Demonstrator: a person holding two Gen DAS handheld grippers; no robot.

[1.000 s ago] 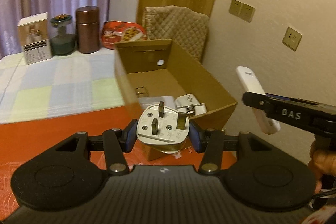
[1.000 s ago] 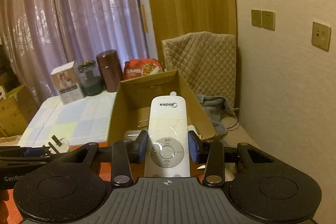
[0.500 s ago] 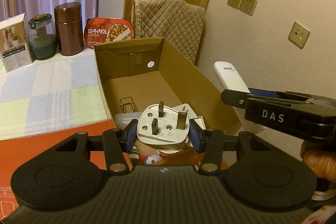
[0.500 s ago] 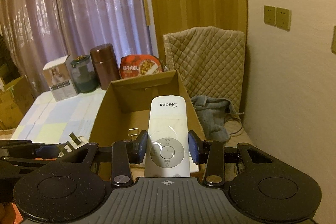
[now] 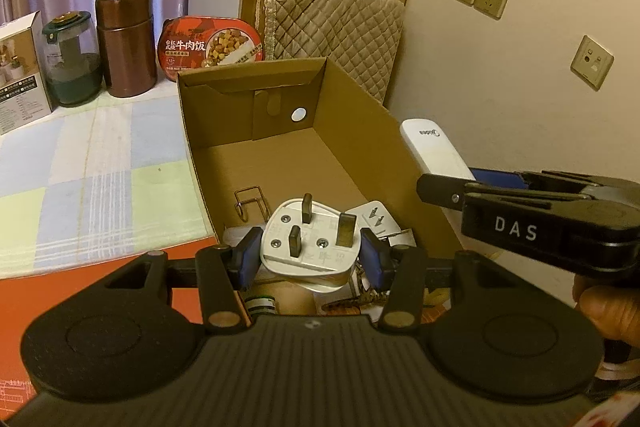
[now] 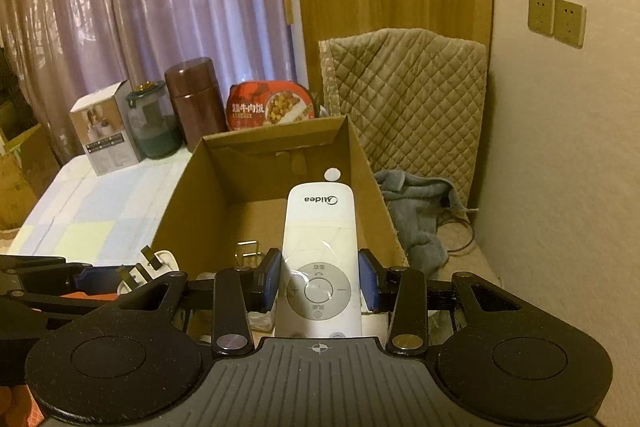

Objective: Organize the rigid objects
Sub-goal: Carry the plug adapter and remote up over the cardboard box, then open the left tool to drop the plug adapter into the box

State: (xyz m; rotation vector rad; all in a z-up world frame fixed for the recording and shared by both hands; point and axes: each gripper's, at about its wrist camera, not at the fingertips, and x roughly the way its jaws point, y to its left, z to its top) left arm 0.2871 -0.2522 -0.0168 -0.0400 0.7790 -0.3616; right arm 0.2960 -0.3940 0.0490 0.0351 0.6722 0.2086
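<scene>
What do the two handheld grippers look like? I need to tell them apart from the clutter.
Both are matte black. The left gripper and the right gripper each have blue pads on the fingers, silver rivets on the linkage bars, a ribbed body and two round discs. The right one carries white letters, DAS, on its side.

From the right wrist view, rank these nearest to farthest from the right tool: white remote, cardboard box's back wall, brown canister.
1. White remote, gripped in the right tool.
2. Cardboard box's back wall, straight ahead past the remote's tip.
3. Brown canister, behind the box, to the left near the curtain.
</scene>
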